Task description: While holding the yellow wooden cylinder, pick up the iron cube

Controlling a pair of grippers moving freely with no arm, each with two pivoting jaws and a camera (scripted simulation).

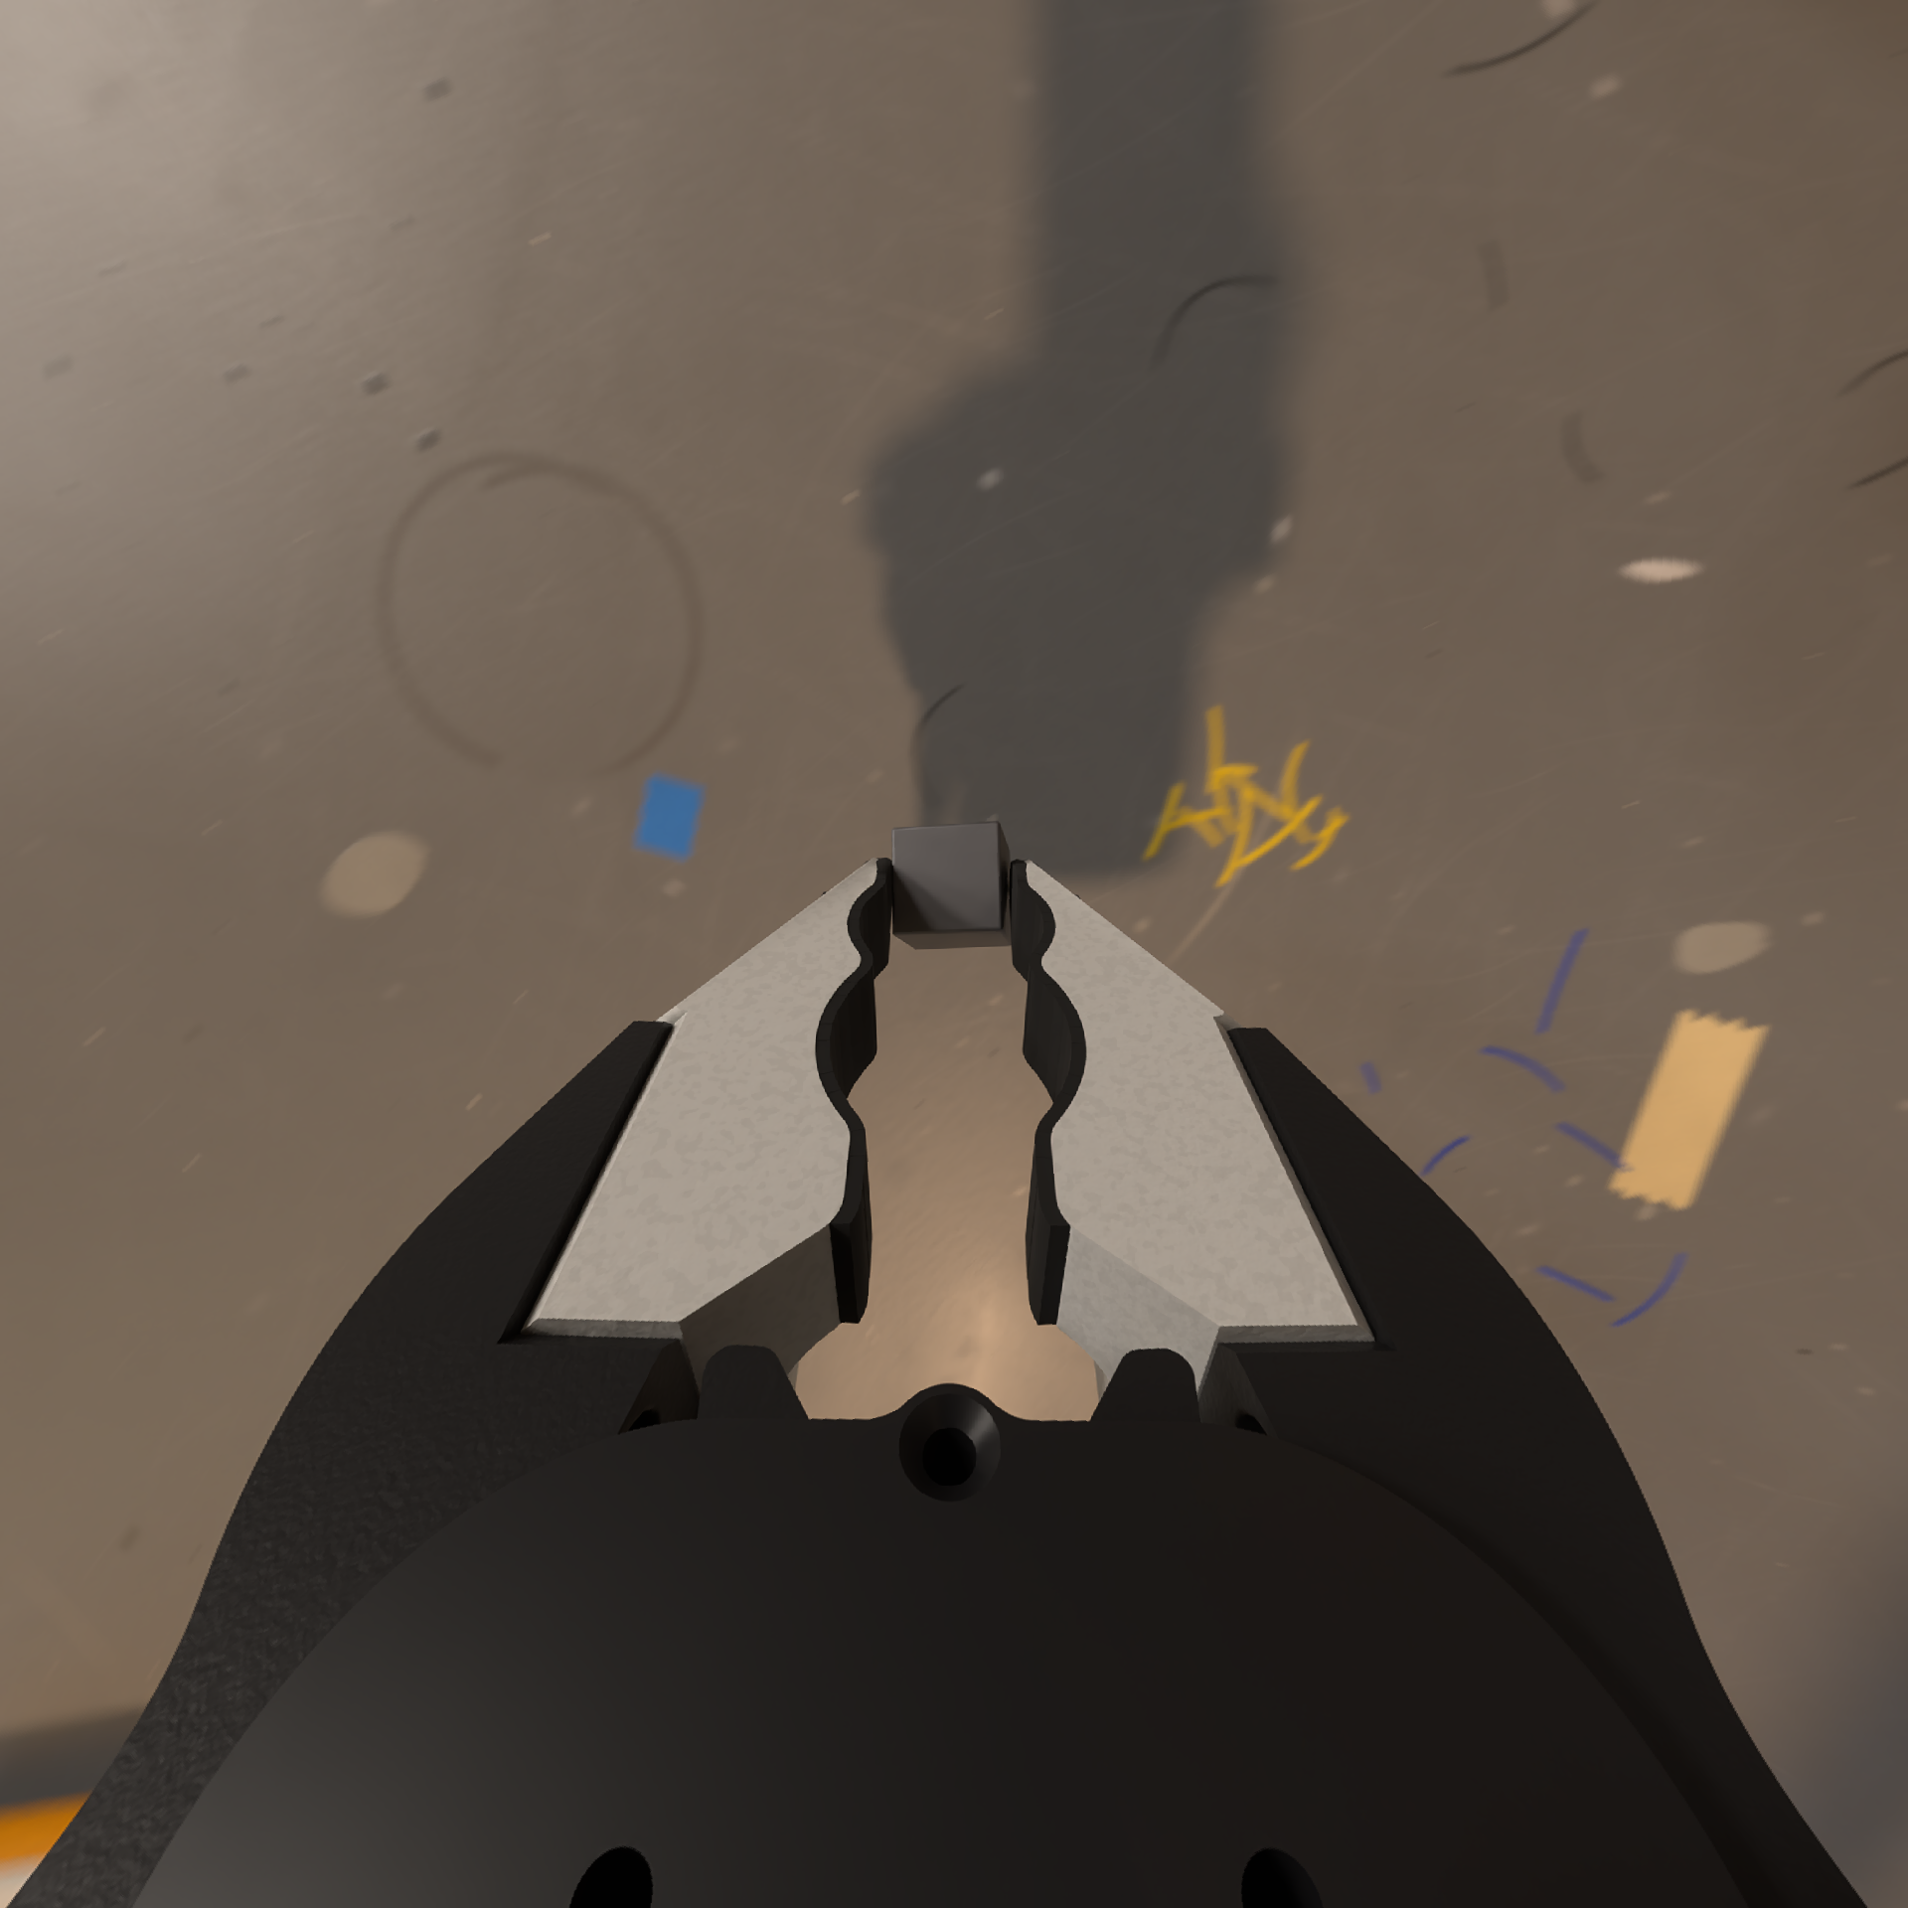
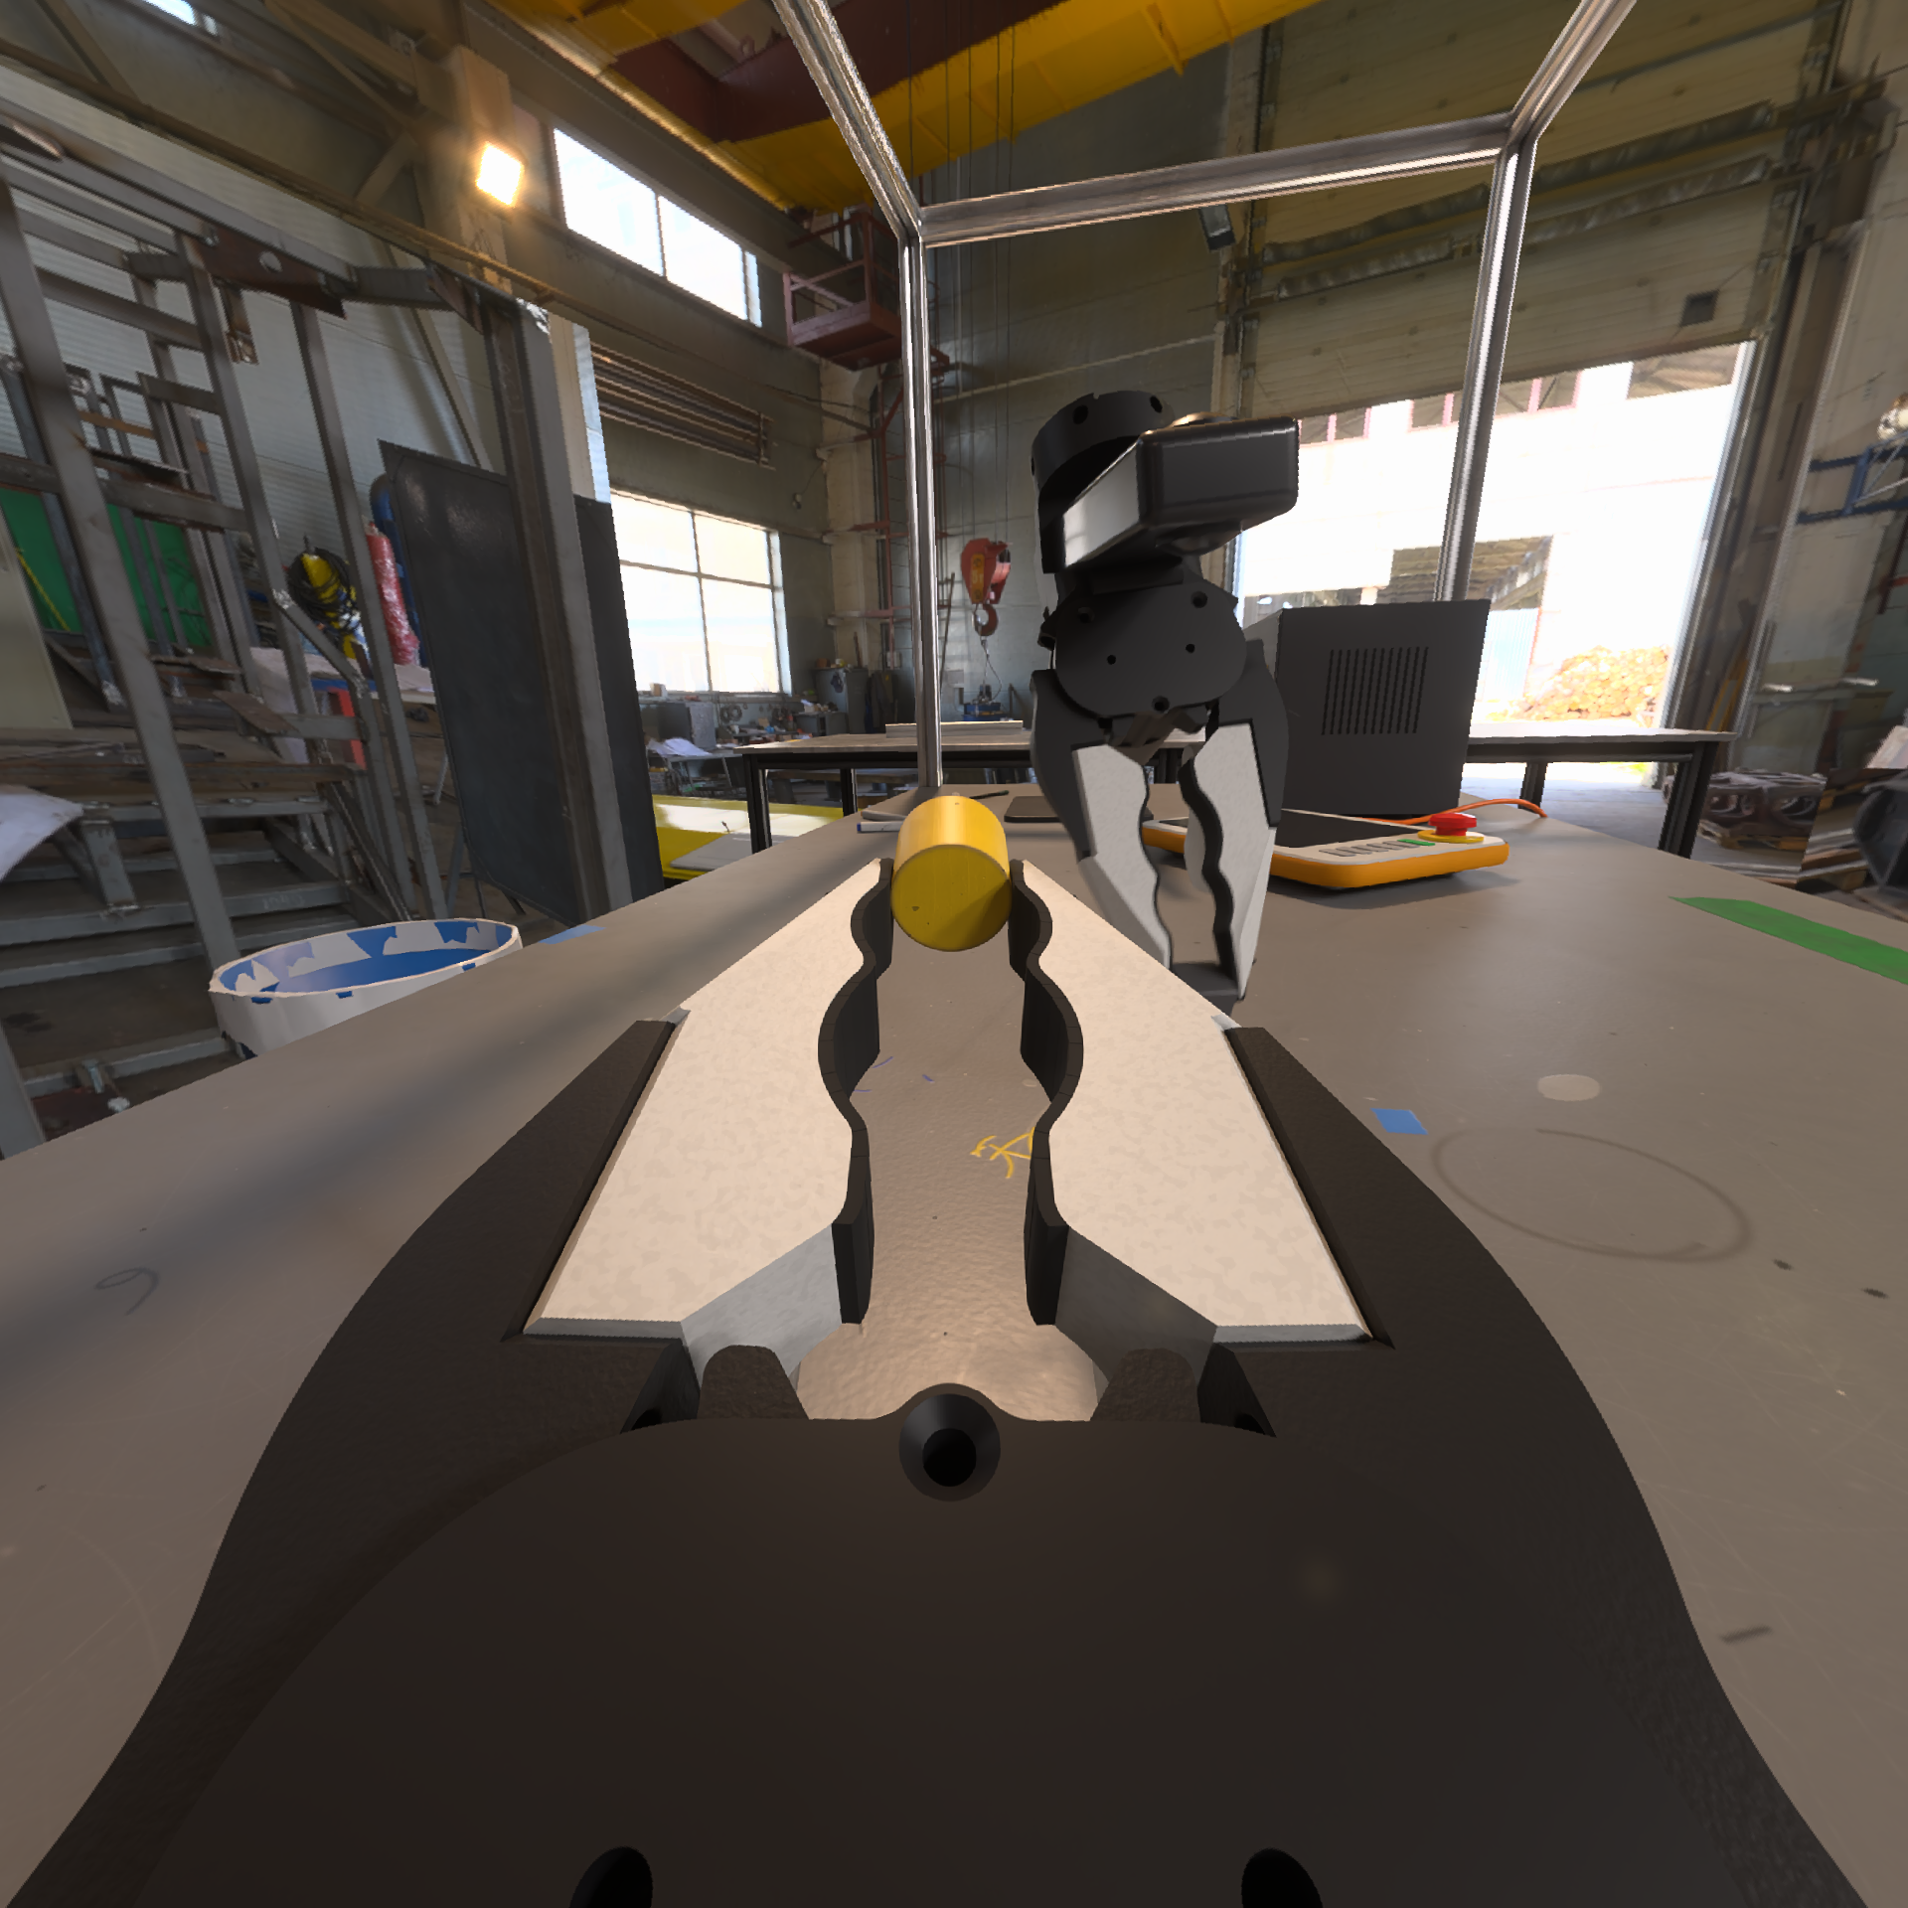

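Note:
In the left wrist view my left gripper [image 1: 950, 888] points down at the grey table [image 1: 516, 310], its jaws closed on a small grey iron cube [image 1: 948, 878] held between the fingertips. In the right wrist view my right gripper [image 2: 950, 888] is shut on the yellow wooden cylinder [image 2: 950, 878], held above the table with one round end facing the camera. The left gripper [image 2: 1203, 971] also shows there, just right of and beyond the cylinder, upright with its tips down at the table surface. I cannot tell whether the cube is off the table.
A white and blue bucket [image 2: 361, 971] stands beyond the table's left edge. An orange-edged pendant [image 2: 1342, 852] and a black box [image 2: 1373, 702] sit at the far side, by a metal frame post [image 2: 922, 516]. Tape patches [image 1: 669, 816] and yellow scribbles [image 1: 1239, 816] mark the tabletop.

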